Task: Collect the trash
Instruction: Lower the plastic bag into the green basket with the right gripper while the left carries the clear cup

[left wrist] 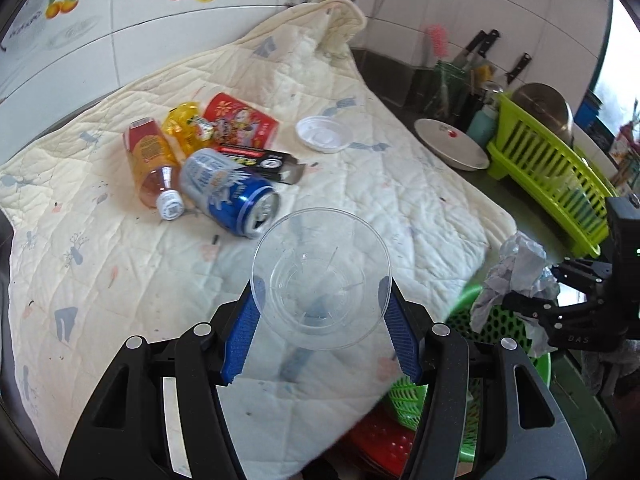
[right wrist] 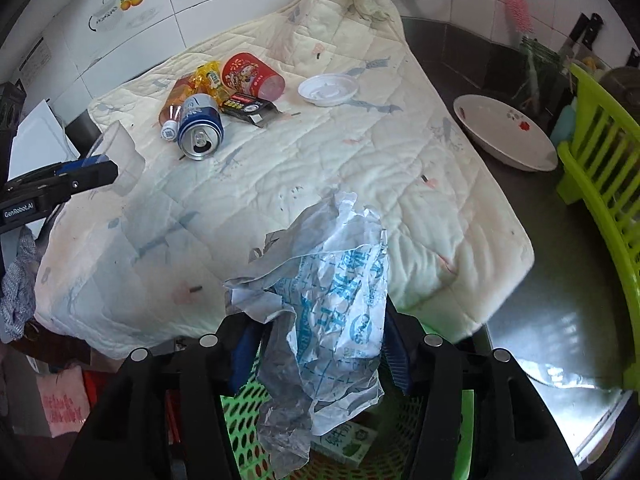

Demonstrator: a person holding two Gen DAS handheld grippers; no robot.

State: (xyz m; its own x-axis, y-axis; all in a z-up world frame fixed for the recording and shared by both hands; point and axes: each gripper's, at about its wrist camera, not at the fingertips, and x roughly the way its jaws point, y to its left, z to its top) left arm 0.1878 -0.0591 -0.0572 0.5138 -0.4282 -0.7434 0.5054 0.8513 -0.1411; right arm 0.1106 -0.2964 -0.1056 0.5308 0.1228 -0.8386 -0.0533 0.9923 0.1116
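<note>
My left gripper is shut on a clear plastic cup, mouth toward the camera, above the front of a cream quilt. My right gripper is shut on a crumpled white plastic bag with blue print, over a green mesh basket. On the quilt's far left lie a blue can, an orange bottle, a yellow wrapper, a red cup and a black box. A white lid lies apart to their right.
A white bowl sits on the steel counter right of the quilt. A lime dish rack and knives stand at the far right. A red basket sits beside the green one. A carton lies inside the green basket.
</note>
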